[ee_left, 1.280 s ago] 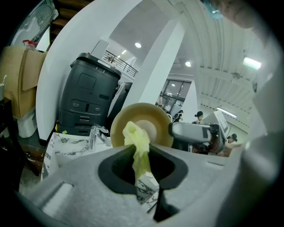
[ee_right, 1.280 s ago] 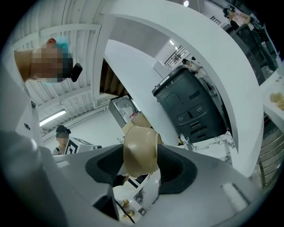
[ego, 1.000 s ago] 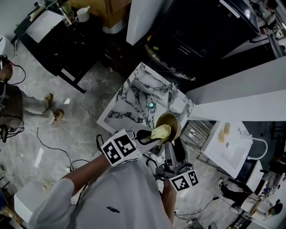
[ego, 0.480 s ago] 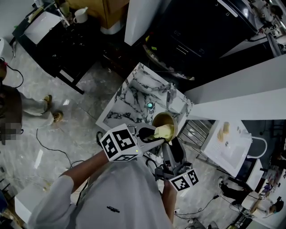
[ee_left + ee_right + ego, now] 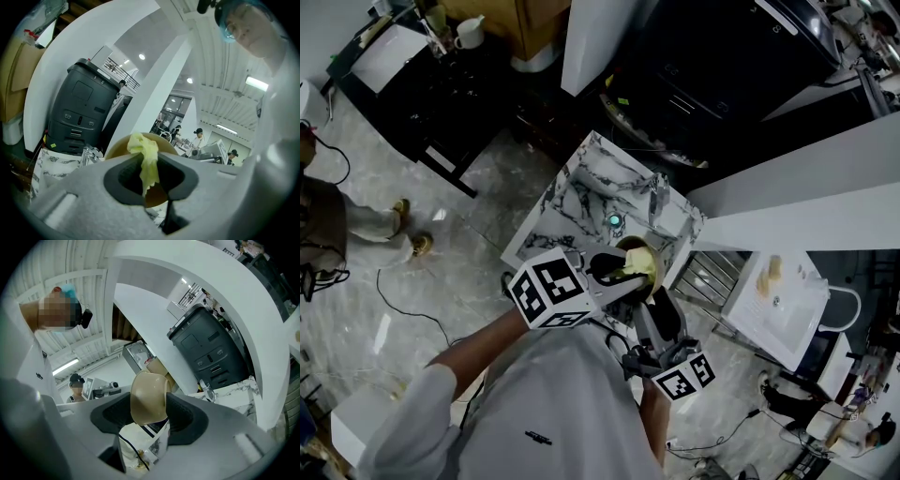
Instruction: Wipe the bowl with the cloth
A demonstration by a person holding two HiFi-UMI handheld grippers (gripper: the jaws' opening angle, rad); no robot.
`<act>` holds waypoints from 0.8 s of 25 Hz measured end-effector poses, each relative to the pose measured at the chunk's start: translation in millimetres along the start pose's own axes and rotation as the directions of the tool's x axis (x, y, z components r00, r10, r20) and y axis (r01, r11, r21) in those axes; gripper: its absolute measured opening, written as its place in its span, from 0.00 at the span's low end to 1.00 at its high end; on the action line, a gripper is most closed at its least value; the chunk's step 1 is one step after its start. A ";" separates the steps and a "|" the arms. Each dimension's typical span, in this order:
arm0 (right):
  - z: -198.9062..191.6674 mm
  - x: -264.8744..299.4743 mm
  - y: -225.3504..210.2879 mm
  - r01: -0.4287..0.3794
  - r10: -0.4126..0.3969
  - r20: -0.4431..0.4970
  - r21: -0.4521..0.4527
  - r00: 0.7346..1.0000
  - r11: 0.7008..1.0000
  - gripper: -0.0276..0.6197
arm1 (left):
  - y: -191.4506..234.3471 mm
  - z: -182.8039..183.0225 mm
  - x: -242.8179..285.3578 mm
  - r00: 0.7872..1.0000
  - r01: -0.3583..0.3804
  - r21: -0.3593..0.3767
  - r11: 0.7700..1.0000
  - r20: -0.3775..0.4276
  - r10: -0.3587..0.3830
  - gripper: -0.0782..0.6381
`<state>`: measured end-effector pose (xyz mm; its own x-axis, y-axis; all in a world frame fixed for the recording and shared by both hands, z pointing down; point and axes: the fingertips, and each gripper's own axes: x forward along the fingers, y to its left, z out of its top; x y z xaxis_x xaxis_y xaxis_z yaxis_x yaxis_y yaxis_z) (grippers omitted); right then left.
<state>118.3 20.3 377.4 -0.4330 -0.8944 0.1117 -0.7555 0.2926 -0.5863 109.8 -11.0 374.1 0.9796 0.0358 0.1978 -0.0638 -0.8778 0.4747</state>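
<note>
Above the marbled surface (image 5: 581, 202), the right hand-held gripper (image 5: 149, 420) clamps the tan bowl (image 5: 148, 394). Its mouth faces the left hand-held gripper (image 5: 149, 171), which pinches the yellow cloth (image 5: 144, 145) straight ahead, seemingly against the hollow.

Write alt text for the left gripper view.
The left gripper has its jaws shut on a yellow cloth, held up in front of the tan bowl. A dark grey machine and a marbled tabletop show at left.
</note>
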 end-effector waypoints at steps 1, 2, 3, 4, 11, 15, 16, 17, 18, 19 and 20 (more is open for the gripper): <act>-0.3 -0.6 0.0 -0.001 0.001 0.001 0.000 1.000 1.000 0.43 | 2.5 -0.4 0.3 1.000 -0.011 0.002 1.000 -0.001 0.011 0.20; -0.5 -1.1 0.0 -0.001 0.001 0.002 0.001 1.000 1.000 0.43 | 5.1 -1.0 0.5 1.000 -0.022 -0.001 1.000 -0.002 0.022 0.20; -0.8 -1.4 0.1 0.000 0.000 0.002 0.002 1.000 1.000 0.43 | 7.7 -2.1 0.6 1.000 -0.030 -0.007 1.000 -0.004 0.030 0.20; -1.2 -1.7 0.2 0.001 -0.001 0.002 0.002 1.000 1.000 0.43 | 10.0 -3.5 0.6 0.999 -0.038 -0.012 0.999 -0.007 0.038 0.20; -1.3 -2.6 -0.7 0.004 -0.004 0.003 -0.003 1.000 1.000 0.43 | 22.1 -15.2 -0.1 0.995 -0.087 0.013 0.996 -0.048 0.088 0.20; 0.3 -2.6 -1.7 0.003 -0.003 0.007 -0.007 1.000 1.000 0.43 | 26.4 -20.0 -0.1 0.991 -0.113 0.033 0.993 -0.064 0.115 0.20; 0.7 -2.8 -1.9 0.005 -0.005 0.008 -0.008 1.000 1.000 0.43 | 27.4 -21.2 0.1 0.991 -0.119 0.034 0.992 -0.065 0.121 0.20; 0.8 -2.9 -2.0 0.007 -0.007 0.009 -0.010 1.000 1.000 0.43 | 28.5 -22.5 0.0 0.990 -0.125 0.035 0.991 -0.067 0.127 0.20; 0.8 -2.7 -1.9 0.008 -0.008 0.009 -0.013 1.000 1.000 0.43 | 29.8 -24.0 -0.3 0.988 -0.134 0.039 0.990 -0.071 0.136 0.20; 0.6 -2.4 -1.9 0.010 -0.010 0.007 -0.016 1.000 1.000 0.43 | 31.1 -25.5 -0.6 0.986 -0.143 0.046 0.989 -0.076 0.146 0.20; 0.6 -2.0 -1.9 0.011 -0.011 0.005 -0.017 1.000 1.000 0.43 | 32.0 -26.8 -0.9 0.984 -0.152 0.056 0.987 -0.083 0.156 0.20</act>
<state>120.9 21.4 377.8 -0.4222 -0.8993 0.1137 -0.7685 0.2886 -0.5710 101.8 -26.3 412.1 0.9385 -0.0622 0.3396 -0.2007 -0.8986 0.3901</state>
